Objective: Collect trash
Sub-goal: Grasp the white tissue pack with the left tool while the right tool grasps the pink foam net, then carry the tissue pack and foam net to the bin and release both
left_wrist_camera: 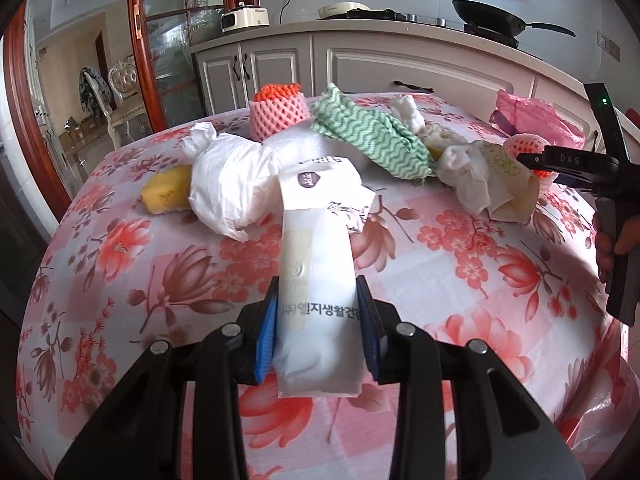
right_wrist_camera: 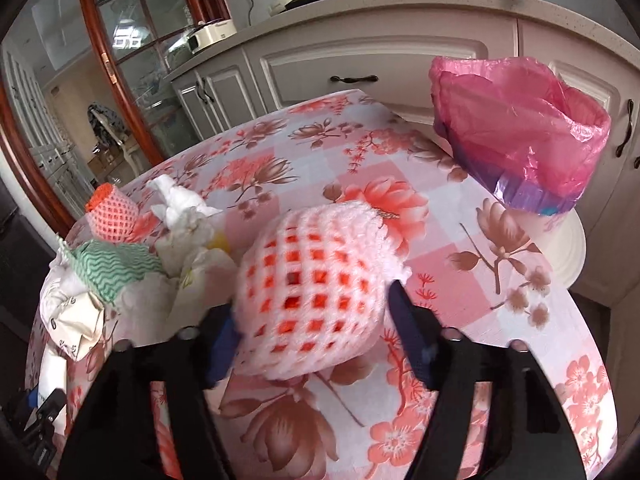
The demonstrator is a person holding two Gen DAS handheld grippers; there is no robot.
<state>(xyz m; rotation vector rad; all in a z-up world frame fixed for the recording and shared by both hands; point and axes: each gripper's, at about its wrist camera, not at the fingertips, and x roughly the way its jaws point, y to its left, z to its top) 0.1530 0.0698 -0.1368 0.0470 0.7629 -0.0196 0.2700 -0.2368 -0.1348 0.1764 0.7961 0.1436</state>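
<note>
Both tongs are gripping trash: my left tongs (left_wrist_camera: 318, 330) are clamping a white packet (left_wrist_camera: 316, 280) lengthwise, pointing forward, my right tongs (right_wrist_camera: 312, 320) a foam net (right_wrist_camera: 312, 292).

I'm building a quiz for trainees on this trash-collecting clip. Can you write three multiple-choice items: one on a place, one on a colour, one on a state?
1. Where does the bin with the pink bag stand?
A. at the table's far right edge
B. on the kitchen counter
C. on the floor by the glass door

2. What colour is the wavy-striped cloth in the trash pile?
A. blue and yellow
B. green and white
C. black

3. What is the left claw doing?
A. open over bare tablecloth
B. shut on a banana
C. shut on a white packet

Answers: 1 A, the pink-lined bin sits at the table edge; 2 B, the cloth shows green waves on white; 3 C, the left claw pinches the white packet. The right claw grips a foam fruit net.
</note>
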